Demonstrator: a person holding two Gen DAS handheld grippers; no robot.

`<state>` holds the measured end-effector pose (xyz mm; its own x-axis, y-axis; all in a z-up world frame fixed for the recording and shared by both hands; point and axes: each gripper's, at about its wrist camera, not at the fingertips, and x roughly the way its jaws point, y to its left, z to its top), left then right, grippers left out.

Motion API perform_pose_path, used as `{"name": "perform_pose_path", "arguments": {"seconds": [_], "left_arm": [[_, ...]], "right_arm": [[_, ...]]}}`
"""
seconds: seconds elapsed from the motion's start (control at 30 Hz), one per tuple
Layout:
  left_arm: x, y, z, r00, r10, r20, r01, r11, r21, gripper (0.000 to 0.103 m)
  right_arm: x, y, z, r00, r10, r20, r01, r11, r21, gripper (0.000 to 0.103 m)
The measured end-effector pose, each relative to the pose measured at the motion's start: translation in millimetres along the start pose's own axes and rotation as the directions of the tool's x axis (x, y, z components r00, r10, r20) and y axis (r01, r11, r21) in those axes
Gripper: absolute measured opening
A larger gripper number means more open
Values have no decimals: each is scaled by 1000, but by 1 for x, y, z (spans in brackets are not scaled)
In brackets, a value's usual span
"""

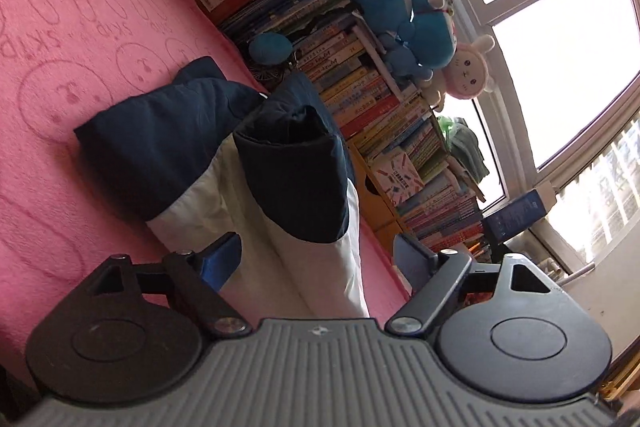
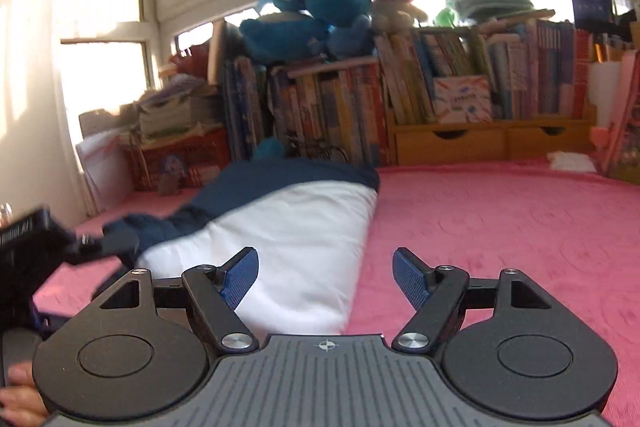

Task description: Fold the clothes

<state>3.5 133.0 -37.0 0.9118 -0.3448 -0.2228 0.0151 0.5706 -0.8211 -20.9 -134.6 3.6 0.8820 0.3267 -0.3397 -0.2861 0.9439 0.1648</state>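
The navy-and-white garment (image 2: 288, 223) lies folded into a long bundle on the pink blanket (image 2: 500, 235), its navy end toward the bookshelf (image 2: 460, 91). The right gripper (image 2: 325, 277) hangs just short of the garment's white end, jaws spread, nothing between them. The left gripper (image 1: 316, 259) also stands wide open at the white end, its pads clear of the cloth.

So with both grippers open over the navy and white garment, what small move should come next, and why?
Probably bring the left gripper forward to pinch the raised navy fold. Both it and the right gripper stand open and hold nothing, while the garment lies in a bunched strip on the pink blanket, its navy end still humped rather than flat.
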Motion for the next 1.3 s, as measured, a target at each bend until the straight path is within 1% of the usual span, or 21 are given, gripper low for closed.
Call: {"name": "perform_pose_path", "arguments": {"seconds": [0.17, 0.23, 0.27, 0.3, 0.33, 0.43, 0.47, 0.53, 0.6, 0.63, 0.7, 0.73, 0.77, 0.8, 0.83, 0.93, 1.07, 1.17, 1.23, 1.27, 1.3], "left_arm": [[36, -1, 4, 999, 46, 7, -45, 999, -27, 93], [44, -2, 8, 997, 75, 24, -74, 997, -28, 65], [46, -4, 11, 995, 95, 37, -94, 995, -20, 31], [47, -6, 14, 992, 113, 50, -112, 994, -11, 12], [45, -7, 18, 992, 103, 68, -103, 995, -4, 9], [22, -12, 24, 981, 79, 176, -88, 995, 42, 8], [14, -14, 24, 975, 79, 209, -95, 993, 70, 8], [8, -9, 21, 970, 110, 216, -131, 988, 85, 10], [10, -2, 19, 970, 146, 193, -165, 983, 83, 16], [16, 3, 19, 974, 165, 154, -177, 981, 74, 24], [30, 13, 22, 979, 189, 79, -193, 980, 53, 70], [30, 14, 25, 977, 193, 86, -198, 979, 51, 68], [31, 14, 28, 976, 198, 92, -203, 978, 49, 53], [32, 15, 31, 974, 203, 98, -208, 977, 47, 26], [32, 15, 34, 973, 206, 105, -212, 976, 44, 16], [11, 19, 50, 968, 181, 174, -189, 982, 30, 14], [-7, 29, 56, 945, 255, 206, -275, 958, 79, 15], [-19, 36, 58, 922, 313, 227, -345, 932, 115, 20], [-28, 35, 57, 890, 368, 268, -415, 898, 147, 20], [-31, 33, 57, 861, 411, 300, -470, 868, 161, 16], [-37, 31, 57, 817, 467, 339, -541, 825, 166, 12]], "right_arm": [[12, 18, -40, 992, -60, -110, 57, 998, -32, 74], [24, 28, -44, 989, -73, -130, 70, 997, -27, 74], [29, 31, -45, 987, -81, -137, 79, 997, -20, 74], [35, 35, -46, 986, -88, -144, 87, 996, -13, 74], [39, 36, -45, 985, -102, -141, 103, 995, -2, 74], [49, 36, -41, 981, -145, -131, 149, 988, 29, 65], [51, 34, -40, 979, -157, -128, 163, 986, 38, 57], [54, 35, -37, 979, -166, -116, 170, 985, 24, 54], [56, 41, -36, 983, -157, -96, 155, 987, -29, 40], [57, 50, -37, 983, -168, -76, 161, 982, -97, 35], [62, 64, -42, 977, -209, -50, 195, 961, -197, 28], [63, 67, -42, 975, -216, -50, 201, 957, -208, 28], [64, 68, -43, 974, -222, -50, 206, 954, -217, 28], [64, 67, -42, 974, -222, -51, 207, 956, -207, 27], [63, 65, -41, 974, -222, -53, 208, 958, -196, 26], [58, 67, -38, 976, -219, -20, 209, 953, -218, 21], [54, 90, -41, 977, -201, 72, 214, 907, -362, 18], [57, 98, -47, 981, -177, 78, 193, 895, -401, 17], [58, 99, -49, 982, -172, 76, 188, 893, -409, 16], [58, 100, -50, 983, -169, 76, 185, 892, -412, 16], [58, 99, -50, 983, -168, 74, 184, 895, -407, 16]]}}
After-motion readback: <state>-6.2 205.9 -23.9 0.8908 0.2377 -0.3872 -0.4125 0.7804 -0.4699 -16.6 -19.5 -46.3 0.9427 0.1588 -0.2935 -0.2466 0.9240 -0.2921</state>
